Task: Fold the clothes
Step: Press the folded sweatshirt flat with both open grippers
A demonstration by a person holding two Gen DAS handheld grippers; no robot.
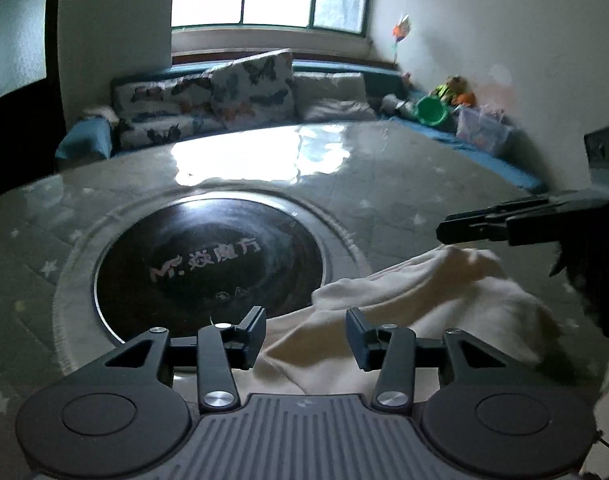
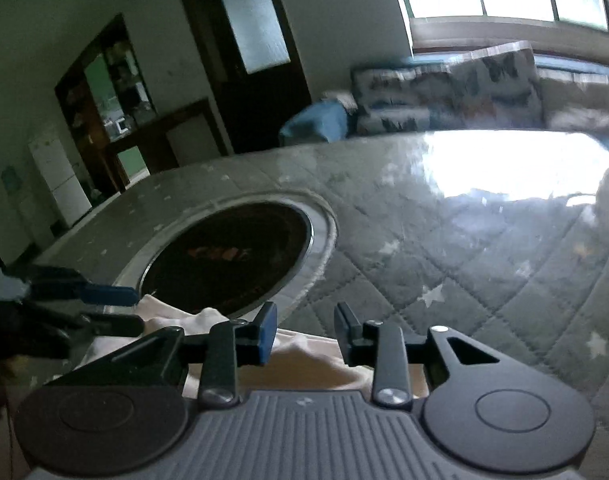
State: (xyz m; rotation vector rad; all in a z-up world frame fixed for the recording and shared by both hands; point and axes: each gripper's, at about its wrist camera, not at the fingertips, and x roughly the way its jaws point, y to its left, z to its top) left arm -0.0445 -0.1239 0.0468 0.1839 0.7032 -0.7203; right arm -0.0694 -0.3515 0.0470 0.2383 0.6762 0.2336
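Note:
A cream garment (image 1: 424, 300) lies crumpled on the grey quilted table cover (image 1: 384, 200), just right of the round black plate. My left gripper (image 1: 304, 332) hovers over the garment's near-left edge, jaws apart, nothing pressed between the pads. The right gripper (image 1: 448, 232) reaches in from the right above the garment's far fold. In the right wrist view my right gripper (image 2: 304, 332) is open over the cloth (image 2: 304, 368), which lies below the fingers. The left gripper (image 2: 138, 310) shows at the left edge with its fingers spread over the cloth.
A round black plate (image 1: 208, 268) with a metal rim is set into the middle of the table. Behind the table runs a blue couch with butterfly cushions (image 1: 208, 100). Toys and a green bucket (image 1: 430, 110) sit at the back right. A dark door (image 2: 256, 52) stands at the left.

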